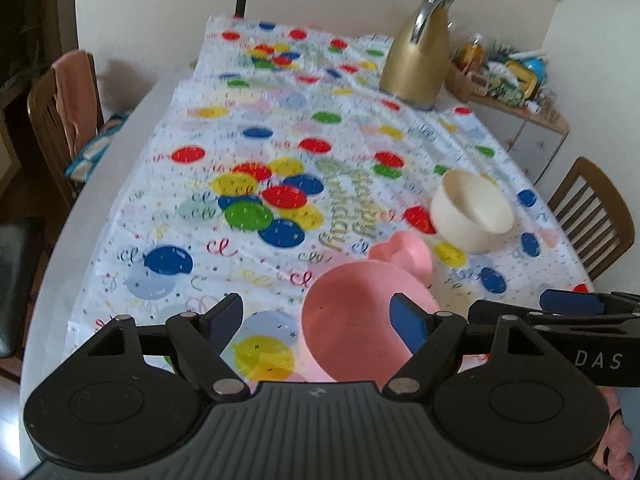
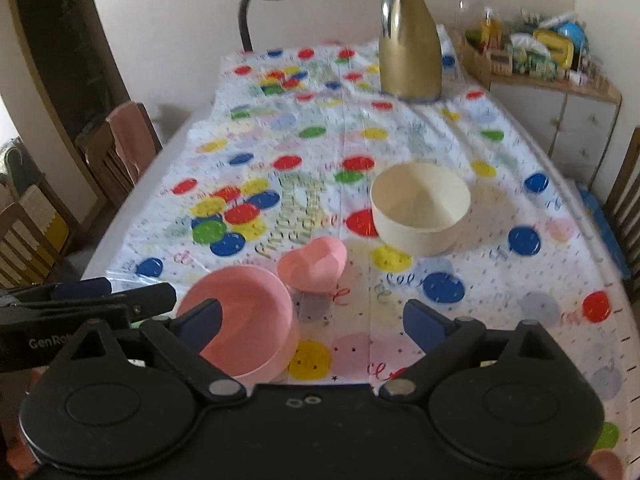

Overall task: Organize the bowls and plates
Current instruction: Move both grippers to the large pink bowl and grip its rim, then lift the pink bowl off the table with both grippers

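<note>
On the near desk (image 2: 520, 264), both hand-held grippers, left (image 1: 316, 326) and right (image 2: 312, 320), are hovering open, empty; pink bowl (image 2: 240, 312) sitting nearest; cream bowl (image 2: 420, 208) farther right.

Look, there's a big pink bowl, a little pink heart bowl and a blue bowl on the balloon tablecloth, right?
Almost. The third bowl is cream, not blue; the right wrist view shows it clearly. The big pink bowl and the little pink heart bowl do sit on the balloon tablecloth, as you said.
</note>
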Demonstrator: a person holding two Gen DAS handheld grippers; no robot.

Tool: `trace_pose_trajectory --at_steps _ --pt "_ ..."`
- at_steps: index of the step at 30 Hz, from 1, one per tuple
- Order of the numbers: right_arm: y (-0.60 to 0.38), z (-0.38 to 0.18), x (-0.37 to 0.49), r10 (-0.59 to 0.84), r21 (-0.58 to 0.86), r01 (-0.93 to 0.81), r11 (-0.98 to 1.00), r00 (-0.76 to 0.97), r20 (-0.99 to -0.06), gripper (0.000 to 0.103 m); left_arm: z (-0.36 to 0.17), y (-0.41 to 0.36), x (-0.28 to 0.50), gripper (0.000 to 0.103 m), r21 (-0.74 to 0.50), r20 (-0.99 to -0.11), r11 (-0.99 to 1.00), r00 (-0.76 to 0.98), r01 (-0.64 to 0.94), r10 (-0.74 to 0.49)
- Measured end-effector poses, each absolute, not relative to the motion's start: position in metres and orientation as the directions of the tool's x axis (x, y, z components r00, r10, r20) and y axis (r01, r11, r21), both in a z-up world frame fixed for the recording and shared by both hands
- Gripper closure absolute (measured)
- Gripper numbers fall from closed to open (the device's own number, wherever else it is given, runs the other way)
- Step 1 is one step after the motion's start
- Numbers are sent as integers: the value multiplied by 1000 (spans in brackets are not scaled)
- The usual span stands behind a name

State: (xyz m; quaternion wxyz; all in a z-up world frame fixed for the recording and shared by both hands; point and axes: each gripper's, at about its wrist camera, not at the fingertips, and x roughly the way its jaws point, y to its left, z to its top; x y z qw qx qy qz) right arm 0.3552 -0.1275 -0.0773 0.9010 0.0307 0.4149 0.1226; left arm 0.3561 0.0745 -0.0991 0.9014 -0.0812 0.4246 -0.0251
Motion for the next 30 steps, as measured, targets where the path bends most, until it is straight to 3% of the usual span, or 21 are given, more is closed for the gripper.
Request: trace_pose_trajectory --at_steps 10,13,15,20,24,30 --pt "-116 -112 383 231 176 -154 972 531 -815 35 -132 78 378 25 -174 -816 984 564 -34 -125" --pt "-113 -119 388 233 180 -151 972 507 -830 48 -136 76 381 34 -172 -822 985 554 -25 -129" --pt "-111 -123 390 236 187 -146 971 493 -838 58 -139 76 383 46 -183 -827 983 544 -22 -142" --pt "-107 -128 392 245 193 -156 969 472 -847 70 -143 72 384 69 -196 -837 980 523 -13 -161" --pt "-104 -129 393 248 196 -158 968 461 -852 81 -146 74 384 81 -209 -845 978 508 -27 -167" --pt "-96 -127 393 249 188 -176 966 450 -858 95 -145 77 382 88 -204 -853 978 497 -35 -160"
